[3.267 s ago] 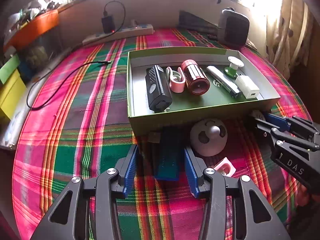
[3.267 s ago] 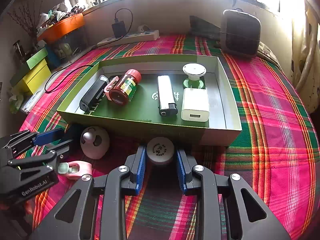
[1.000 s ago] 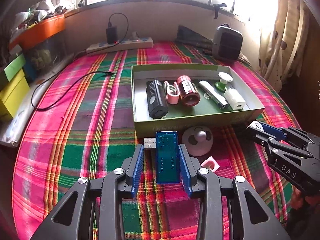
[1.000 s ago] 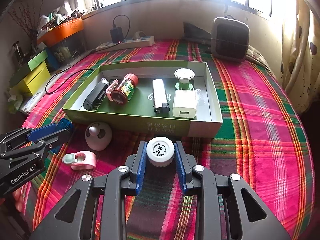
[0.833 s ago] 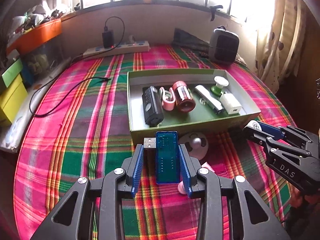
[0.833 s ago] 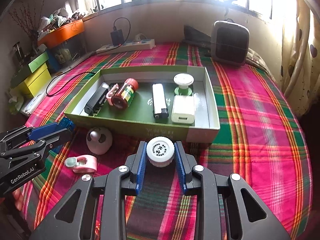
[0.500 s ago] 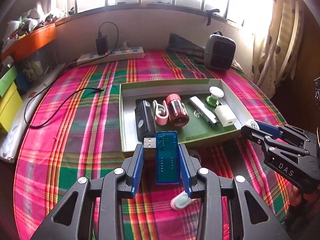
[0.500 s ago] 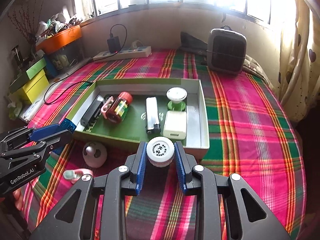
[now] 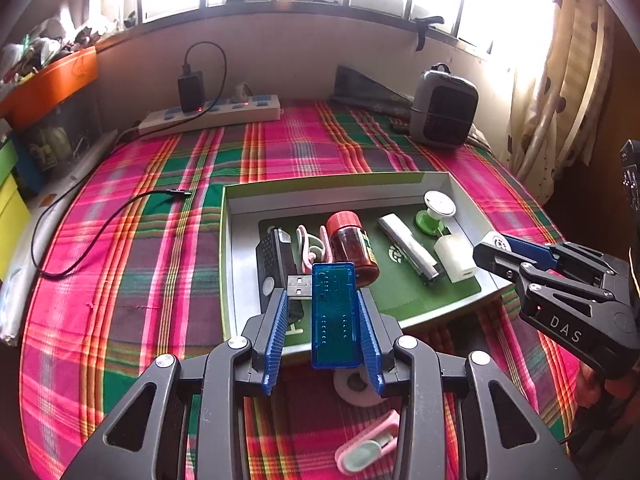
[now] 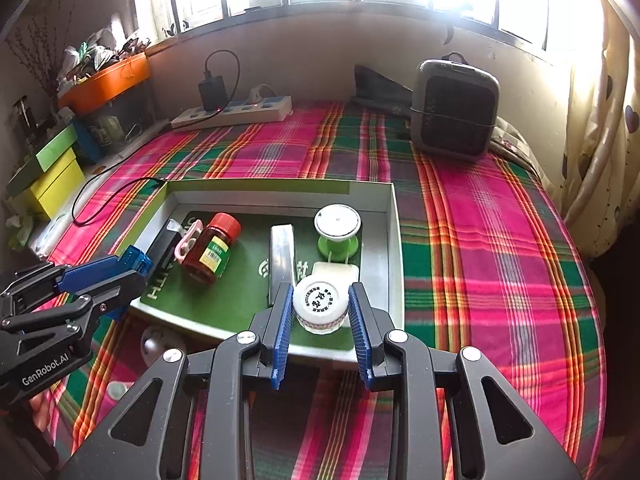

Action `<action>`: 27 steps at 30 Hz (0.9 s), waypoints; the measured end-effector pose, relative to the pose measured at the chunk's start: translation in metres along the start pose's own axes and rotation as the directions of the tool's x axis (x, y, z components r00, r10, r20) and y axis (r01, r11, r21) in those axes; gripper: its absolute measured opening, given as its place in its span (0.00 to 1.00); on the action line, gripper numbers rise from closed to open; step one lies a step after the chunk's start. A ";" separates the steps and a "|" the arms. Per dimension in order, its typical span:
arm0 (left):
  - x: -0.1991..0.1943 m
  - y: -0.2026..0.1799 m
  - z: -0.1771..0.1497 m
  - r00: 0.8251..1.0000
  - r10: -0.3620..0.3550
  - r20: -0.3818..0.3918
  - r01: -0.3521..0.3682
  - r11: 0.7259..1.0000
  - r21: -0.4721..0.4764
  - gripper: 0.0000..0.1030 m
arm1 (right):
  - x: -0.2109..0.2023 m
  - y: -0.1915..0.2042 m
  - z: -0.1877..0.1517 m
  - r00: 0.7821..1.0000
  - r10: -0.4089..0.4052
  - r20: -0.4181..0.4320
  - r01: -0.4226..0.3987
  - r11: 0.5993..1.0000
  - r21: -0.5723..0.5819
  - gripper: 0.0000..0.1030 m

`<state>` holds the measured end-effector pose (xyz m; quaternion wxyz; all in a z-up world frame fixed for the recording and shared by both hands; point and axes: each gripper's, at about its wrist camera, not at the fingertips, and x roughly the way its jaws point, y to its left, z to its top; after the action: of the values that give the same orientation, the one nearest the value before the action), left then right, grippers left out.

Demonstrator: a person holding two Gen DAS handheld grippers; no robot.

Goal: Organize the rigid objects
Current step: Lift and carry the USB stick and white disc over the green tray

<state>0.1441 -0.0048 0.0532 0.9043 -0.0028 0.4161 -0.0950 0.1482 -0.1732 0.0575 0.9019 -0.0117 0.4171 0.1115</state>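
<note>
Surface: plaid cloth (image 10: pixel 480 240) covered the bed below a bright window; the green tray (image 10: pixel 394 240) sat mid-cloth.
Left tool: my left gripper (image 9: pixel 324 322) was clenched on the blue USB module (image 9: pixel 334 316), its plug pointing left, hovering over the tray's near-left corner.
Right tool: my right gripper (image 10: pixel 320 320) was clamped on the white-capped bottle (image 10: pixel 319 306), above the tray's near-right corner.
Tray contents: black device (image 9: pixel 274 268), red-capped jar (image 10: pixel 212 248), silver lighter (image 10: pixel 282 256), green spool (image 10: pixel 338 232), white charger (image 9: pixel 454 256).
Doing it well: I judged each piece should go lower over bare green floor by the near wall, clear of the row, before I let go.
Left view only: round white gadget (image 9: pixel 356 388) and pink clip (image 9: pixel 368 444) lay on the cloth outside the near wall.
Right view only: the gadget was probably the pale dome near my left gripper, half hidden.
</note>
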 end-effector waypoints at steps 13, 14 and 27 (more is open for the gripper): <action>0.017 -0.002 0.004 1.000 0.014 -0.010 -0.014 1.000 0.010 0.32 | 0.033 0.012 0.023 0.999 0.045 -0.020 -0.046 0.998 -0.043 0.28; 0.017 -0.002 0.004 1.000 0.016 -0.010 -0.016 1.000 0.011 0.32 | 0.035 0.013 0.024 0.999 0.044 -0.023 -0.045 0.998 -0.047 0.28; 0.024 0.001 0.002 1.000 0.018 -0.014 -0.017 1.000 0.007 0.32 | 0.060 0.023 0.037 0.997 0.061 -0.041 -0.064 0.995 -0.077 0.28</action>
<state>0.1608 -0.0086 0.0369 0.9022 0.0048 0.4222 -0.0886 0.2089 -0.1348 0.0383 0.8887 -0.0360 0.4298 0.1558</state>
